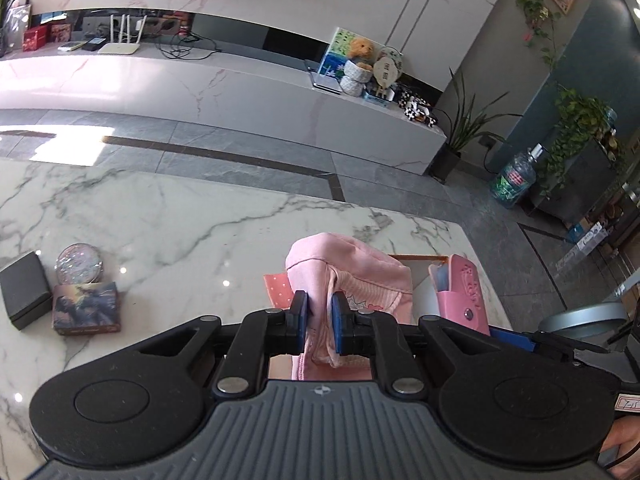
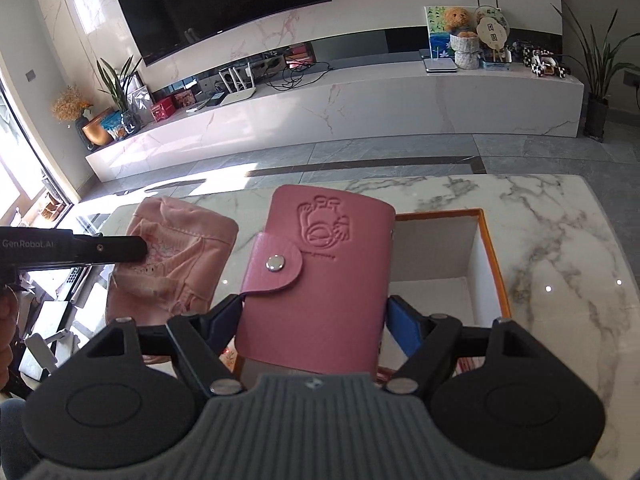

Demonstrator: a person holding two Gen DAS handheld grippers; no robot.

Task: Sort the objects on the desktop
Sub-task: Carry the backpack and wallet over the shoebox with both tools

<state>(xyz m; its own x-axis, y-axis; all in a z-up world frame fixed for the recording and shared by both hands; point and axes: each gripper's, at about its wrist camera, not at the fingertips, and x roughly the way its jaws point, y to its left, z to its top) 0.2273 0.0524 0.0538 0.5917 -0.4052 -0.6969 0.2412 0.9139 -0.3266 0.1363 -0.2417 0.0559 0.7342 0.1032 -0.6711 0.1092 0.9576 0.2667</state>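
My left gripper (image 1: 319, 322) is shut on a pink cloth pouch (image 1: 352, 276) and holds it above the marble table (image 1: 180, 224). The pouch also shows in the right wrist view (image 2: 176, 256), with the left gripper's finger (image 2: 100, 248) across it. My right gripper (image 2: 316, 320) is shut on a pink leather card holder (image 2: 320, 272) with a snap flap, held over the near left edge of an open white box with an orange rim (image 2: 492, 256). The card holder shows in the left wrist view (image 1: 466, 292), beside the box (image 1: 420, 258).
At the table's left lie a black box (image 1: 24, 290), a round glittery case (image 1: 79, 264) and a small picture-printed box (image 1: 86, 308). A pink dotted item (image 1: 278, 290) lies under the pouch. Beyond the table's far edge are the grey floor and a white TV cabinet (image 2: 360, 100).
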